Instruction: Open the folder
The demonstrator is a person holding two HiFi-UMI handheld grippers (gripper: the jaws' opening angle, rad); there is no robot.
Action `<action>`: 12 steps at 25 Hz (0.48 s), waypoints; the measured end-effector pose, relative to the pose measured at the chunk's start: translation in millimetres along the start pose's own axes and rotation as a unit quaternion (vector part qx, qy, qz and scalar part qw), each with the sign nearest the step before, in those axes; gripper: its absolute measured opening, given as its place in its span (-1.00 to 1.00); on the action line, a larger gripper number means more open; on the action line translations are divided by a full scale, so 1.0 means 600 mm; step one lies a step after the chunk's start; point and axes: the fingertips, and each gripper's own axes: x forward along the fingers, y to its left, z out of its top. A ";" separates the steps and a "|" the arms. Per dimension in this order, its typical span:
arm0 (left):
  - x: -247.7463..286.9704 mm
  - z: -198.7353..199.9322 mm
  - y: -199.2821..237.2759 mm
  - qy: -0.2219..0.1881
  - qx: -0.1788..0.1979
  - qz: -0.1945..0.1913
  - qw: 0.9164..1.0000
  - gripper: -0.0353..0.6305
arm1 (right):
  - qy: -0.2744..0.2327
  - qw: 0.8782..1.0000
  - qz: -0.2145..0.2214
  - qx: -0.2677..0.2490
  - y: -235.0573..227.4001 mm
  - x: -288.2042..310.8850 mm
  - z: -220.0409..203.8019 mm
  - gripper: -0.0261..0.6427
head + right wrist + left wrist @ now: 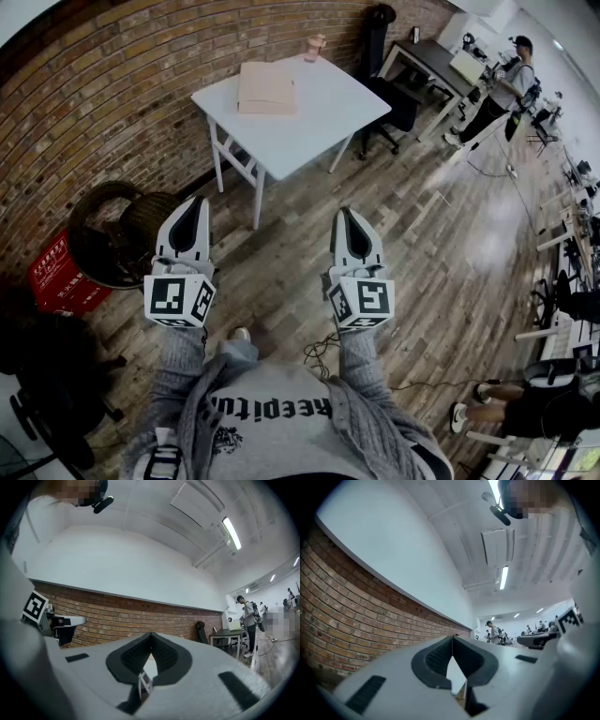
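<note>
Standing well back from the white table (328, 117), the person carries both tools at waist level, side by side and aimed roughly forward at it. This reads as a ready posture before any approach. The left gripper (192, 204) has its jaws clenched tip to tip with nothing between them, and its own view (453, 638) confirms this. The right gripper (349, 216) is likewise closed on nothing (151, 635). Keeping them closed and level makes sense while nothing is within reach.

The folder (266, 89), a pale pink one lying flat and closed, rests along the tabletop's edge nearest the brick wall (112, 84), between the left and far corners. Neither tool is anywhere near it, so the task appears not yet begun. A small pink cup (315, 45) stands at the far corner, apart from the folder and unlikely to interfere with lifting the cover.

Between the person and the table lies bare wooden floor (300, 244), so the way in looks open. A thin cable (323, 352) curls on the boards just ahead of the person's feet and could snag a step. Off to the left, a dark round chair (117, 234) and a red crate (56, 277) sit by the wall. A black office chair (394, 98) stands beyond the table's right corner. Another person (502, 89) stands far off by a desk.
</note>
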 end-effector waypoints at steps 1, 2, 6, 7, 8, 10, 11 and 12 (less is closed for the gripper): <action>-0.003 0.002 0.000 -0.005 -0.008 0.003 1.000 -0.86 | 0.002 1.000 0.001 -0.001 -0.001 -0.004 -0.001 -0.91; -0.006 0.003 -0.001 -0.009 -0.015 0.005 1.000 -0.86 | 0.004 1.000 0.003 -0.001 -0.001 -0.008 -0.001 -0.91; -0.013 0.003 -0.008 0.000 -0.025 0.009 1.000 -0.86 | 0.009 1.000 0.004 0.002 -0.002 -0.021 -0.009 -0.91; -0.013 0.000 -0.010 0.000 -0.020 0.010 1.000 -0.86 | 0.009 1.000 0.004 0.003 -0.003 -0.023 -0.010 -0.91; -0.013 -0.003 -0.012 -0.001 -0.015 0.010 1.000 -0.86 | 0.009 1.000 0.004 0.003 -0.005 -0.023 -0.011 -0.91; -0.012 -0.007 -0.016 0.000 -0.009 0.011 1.000 -0.86 | 0.010 1.000 0.004 0.003 -0.006 -0.023 -0.011 -0.91; -0.012 -0.008 -0.016 0.001 -0.009 0.011 1.000 -0.86 | 0.010 1.000 0.005 0.003 -0.006 -0.022 -0.011 -0.91; -0.011 -0.007 -0.015 0.000 -0.009 0.011 1.000 -0.86 | 0.010 1.000 0.006 0.003 -0.005 -0.021 -0.010 -0.91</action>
